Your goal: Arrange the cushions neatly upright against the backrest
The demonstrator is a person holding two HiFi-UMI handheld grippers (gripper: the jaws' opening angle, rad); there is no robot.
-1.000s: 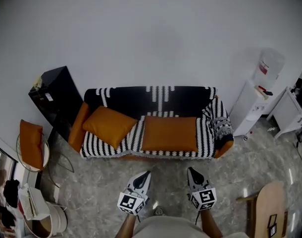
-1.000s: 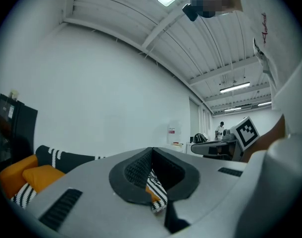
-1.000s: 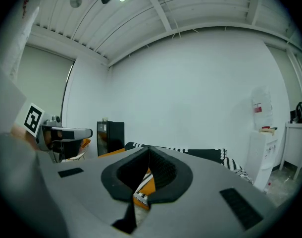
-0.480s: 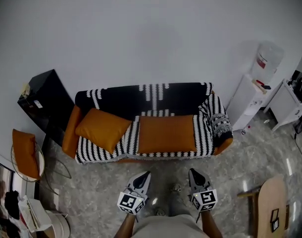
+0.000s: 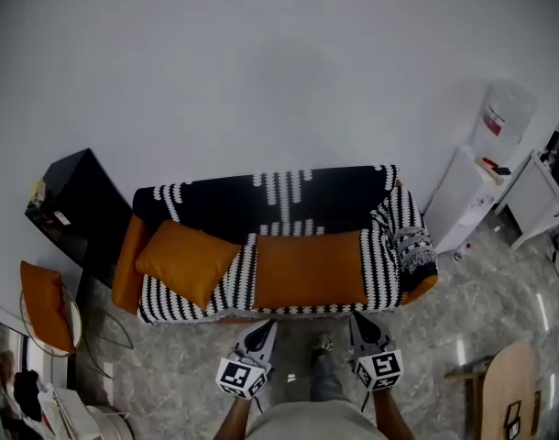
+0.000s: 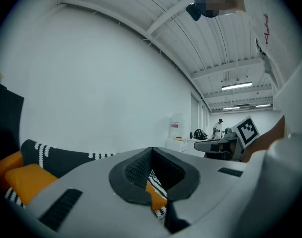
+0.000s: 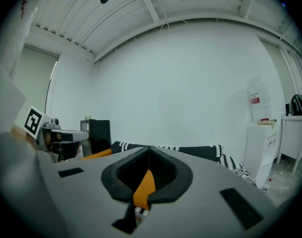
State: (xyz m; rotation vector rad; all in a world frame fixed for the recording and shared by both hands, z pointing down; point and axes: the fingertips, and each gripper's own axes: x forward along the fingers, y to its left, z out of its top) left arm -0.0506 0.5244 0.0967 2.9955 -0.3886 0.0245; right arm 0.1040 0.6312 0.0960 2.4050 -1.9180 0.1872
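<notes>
A white wall backs a black-and-white striped sofa (image 5: pixel 279 191). On its seat lie two orange fabric cushions, the left cushion (image 5: pixel 186 261) askew and the right cushion (image 5: pixel 309 269) flat. They are probably light and squashy, so pinch a corner; the left gripper (image 5: pixel 265 328) and right gripper (image 5: pixel 361 324) are closed, empty.

Head view looks steeply down on the sofa (image 5: pixel 215 204); both gripper views face it level, low and near.

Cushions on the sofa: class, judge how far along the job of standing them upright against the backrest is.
Done: nothing yet. The left cushion lies askew and the right cushion lies flat on the sofa seat, neither propped on the backrest. In hand: nothing; the left gripper and right gripper are shut, empty, short of it. Left: stand both up.
</notes>
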